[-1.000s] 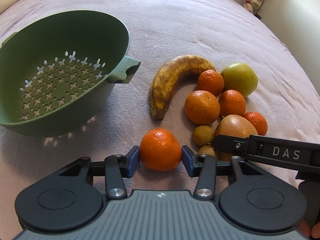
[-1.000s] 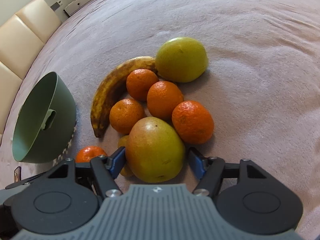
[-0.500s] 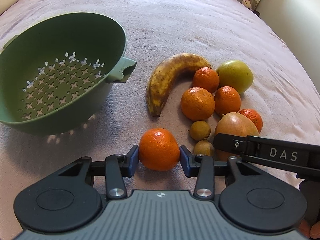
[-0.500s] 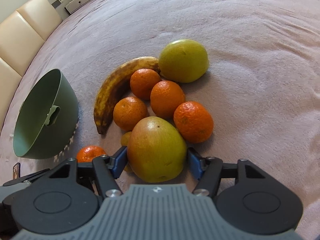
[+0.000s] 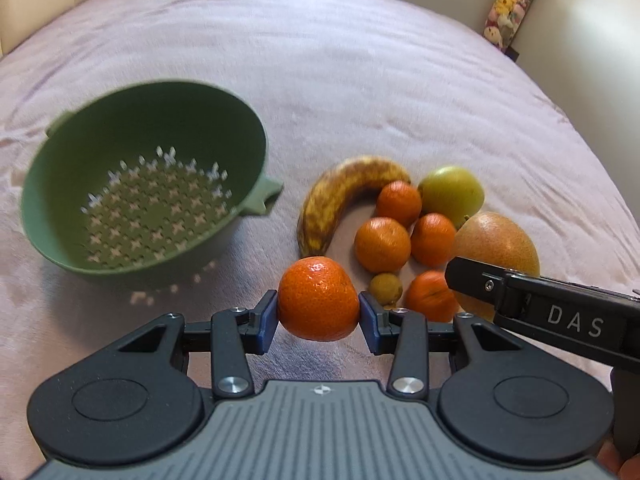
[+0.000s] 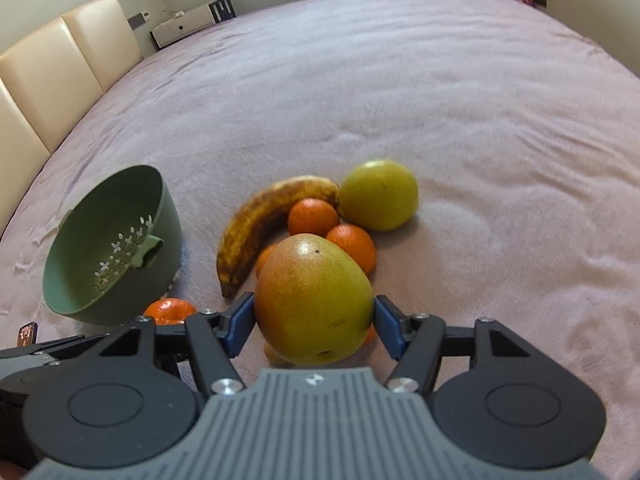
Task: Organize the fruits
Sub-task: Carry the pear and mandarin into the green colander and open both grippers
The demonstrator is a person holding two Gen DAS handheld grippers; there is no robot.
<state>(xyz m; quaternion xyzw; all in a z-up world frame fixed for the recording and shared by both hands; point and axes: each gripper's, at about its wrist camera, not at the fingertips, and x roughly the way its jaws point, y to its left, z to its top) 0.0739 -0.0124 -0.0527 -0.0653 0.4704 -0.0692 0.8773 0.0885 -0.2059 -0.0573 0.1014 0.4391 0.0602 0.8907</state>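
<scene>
My left gripper (image 5: 318, 318) is shut on a mandarin (image 5: 318, 298) and holds it above the blanket. My right gripper (image 6: 314, 326) is shut on a yellow-orange mango (image 6: 312, 298), also lifted; the mango shows in the left wrist view (image 5: 498, 246) too. An empty green colander (image 5: 140, 200) stands tilted to the left, also in the right wrist view (image 6: 112, 248). On the blanket lie a spotted banana (image 5: 344, 196), a green apple (image 5: 450, 194), several mandarins (image 5: 382, 244) and a small brown fruit (image 5: 385, 288).
Everything rests on a pink blanket (image 6: 480, 100) covering a bed. A cream padded headboard (image 6: 60, 64) runs along the left in the right wrist view. Plush toys (image 5: 506, 4) hang at the far right corner.
Both grippers have risen with their fruit: the mandarin and the mango have left the blanket, and the pile and colander look farther away.
</scene>
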